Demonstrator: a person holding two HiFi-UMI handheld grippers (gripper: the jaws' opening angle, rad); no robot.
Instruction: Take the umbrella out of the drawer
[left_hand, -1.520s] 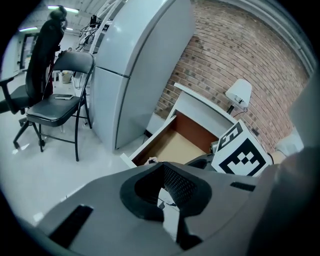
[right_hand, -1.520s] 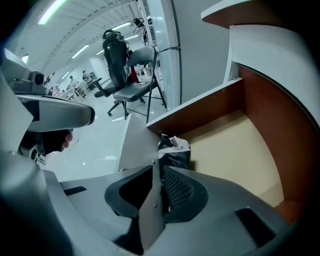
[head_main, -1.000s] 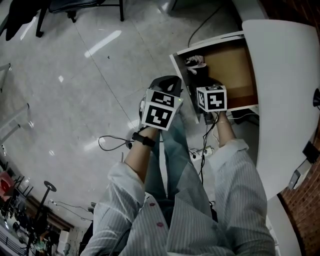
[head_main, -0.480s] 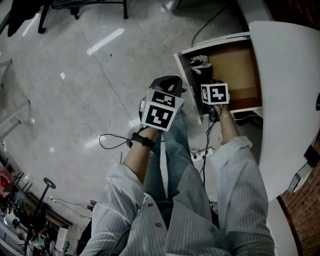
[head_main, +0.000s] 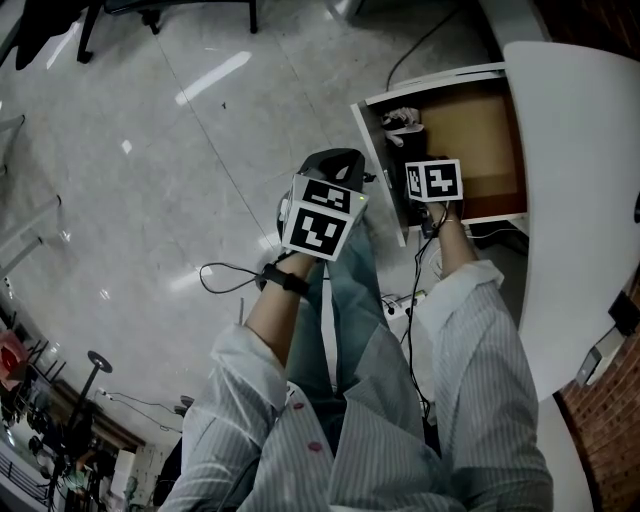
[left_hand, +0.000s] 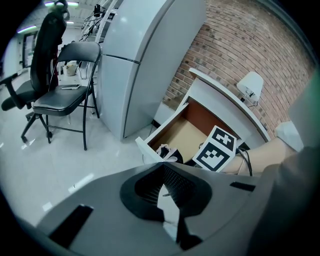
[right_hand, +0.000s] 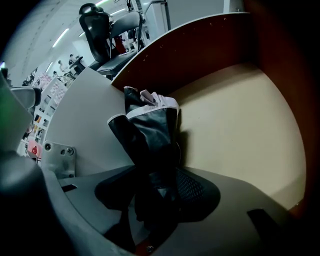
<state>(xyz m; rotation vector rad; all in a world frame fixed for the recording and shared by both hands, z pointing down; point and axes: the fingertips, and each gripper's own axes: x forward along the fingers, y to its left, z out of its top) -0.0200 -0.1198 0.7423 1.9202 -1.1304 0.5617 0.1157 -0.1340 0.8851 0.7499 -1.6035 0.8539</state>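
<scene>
In the drawer (right_hand: 240, 125), the umbrella (right_hand: 150, 135) — its near end hidden.

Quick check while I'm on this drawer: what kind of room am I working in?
Probably an office or lab workspace: a folding chair and office chair stand nearby, a white desk has its drawer open, and a brick wall runs behind.

Pale glossy floor (head_main: 150, 150), brick wall (left_hand: 240, 45), black chair (left_hand: 67, 95) beside tall grey cabinet (left_hand: 140, 60)
</scene>
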